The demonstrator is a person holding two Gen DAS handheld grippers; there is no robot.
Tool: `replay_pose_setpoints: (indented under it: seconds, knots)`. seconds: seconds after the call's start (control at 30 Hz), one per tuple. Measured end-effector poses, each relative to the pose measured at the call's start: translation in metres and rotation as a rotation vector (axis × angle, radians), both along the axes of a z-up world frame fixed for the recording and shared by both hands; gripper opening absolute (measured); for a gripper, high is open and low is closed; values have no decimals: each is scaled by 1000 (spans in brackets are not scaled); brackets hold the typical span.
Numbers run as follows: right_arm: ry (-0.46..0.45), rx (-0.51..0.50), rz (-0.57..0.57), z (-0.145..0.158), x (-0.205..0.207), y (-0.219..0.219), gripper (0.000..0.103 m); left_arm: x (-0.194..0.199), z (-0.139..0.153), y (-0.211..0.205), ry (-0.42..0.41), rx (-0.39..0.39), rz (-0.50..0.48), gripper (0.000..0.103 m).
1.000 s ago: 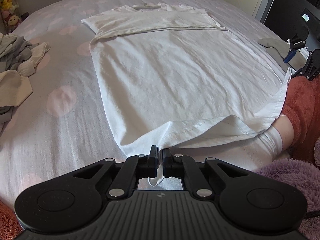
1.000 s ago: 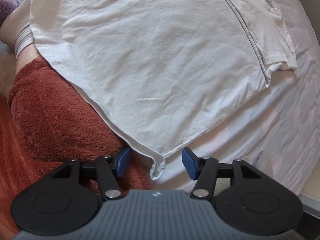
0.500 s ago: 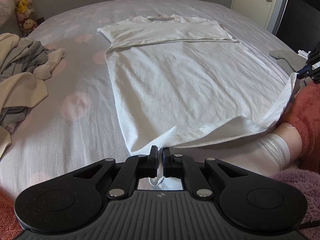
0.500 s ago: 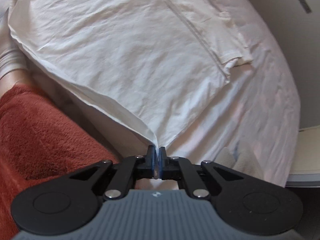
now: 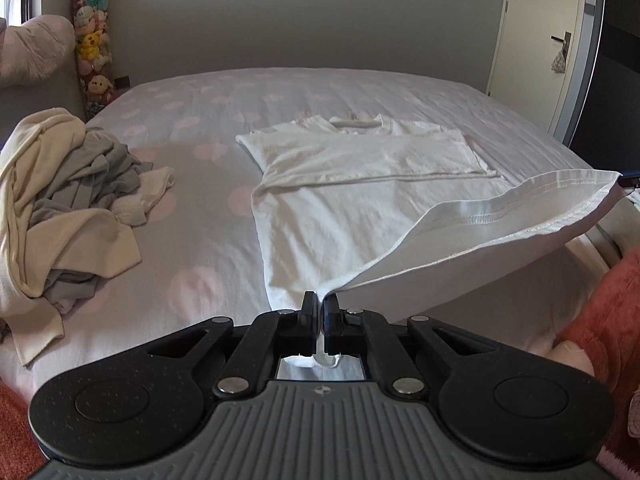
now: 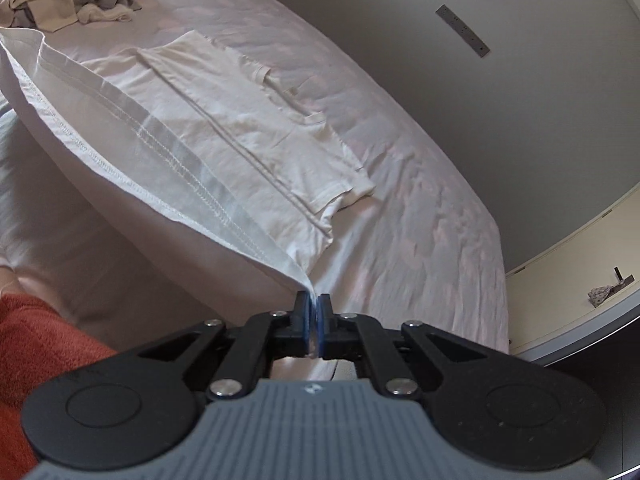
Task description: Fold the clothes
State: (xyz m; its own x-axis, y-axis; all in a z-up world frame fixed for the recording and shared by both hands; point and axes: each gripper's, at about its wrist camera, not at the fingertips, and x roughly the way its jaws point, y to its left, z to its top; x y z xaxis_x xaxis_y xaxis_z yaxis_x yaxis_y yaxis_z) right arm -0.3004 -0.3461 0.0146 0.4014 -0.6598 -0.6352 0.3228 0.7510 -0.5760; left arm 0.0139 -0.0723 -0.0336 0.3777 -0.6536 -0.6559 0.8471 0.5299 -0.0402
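Note:
A white T-shirt (image 5: 360, 184) lies on the bed with its sleeves folded in across the chest, collar at the far end. My left gripper (image 5: 321, 306) is shut on the shirt's near left hem corner. My right gripper (image 6: 313, 304) is shut on the near right hem corner of the same T-shirt (image 6: 248, 132). The hem (image 5: 520, 208) is lifted off the bed and stretched taut between the two grippers. The upper part of the shirt still rests flat on the bed.
A pile of cream and grey clothes (image 5: 68, 200) lies on the left side of the bed (image 5: 200, 240). Stuffed toys (image 5: 92, 48) hang by the wall at far left. A door (image 5: 540, 40) is at right. An orange fleece sleeve (image 5: 612, 304) is at near right.
My right gripper closed on the right hem corner. Both grippers then rose, lifting the hem off the bed and pulling it taut.

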Motion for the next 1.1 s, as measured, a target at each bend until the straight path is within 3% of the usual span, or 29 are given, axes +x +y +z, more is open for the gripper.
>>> replay_pose_setpoints:
  seconds: [0.47,0.87,1.1]
  knots:
    - [-73,-68,-37,44,32,-46,4,56,68,-57,-94,-59,-46,1]
    - [-132,-110,-37,74,100,-132,4,130,102,-150,-181,25,-46,1]
    - [-153,-87,-51,70,158,-209,4,188,94,-219,-209,100,-40,1]
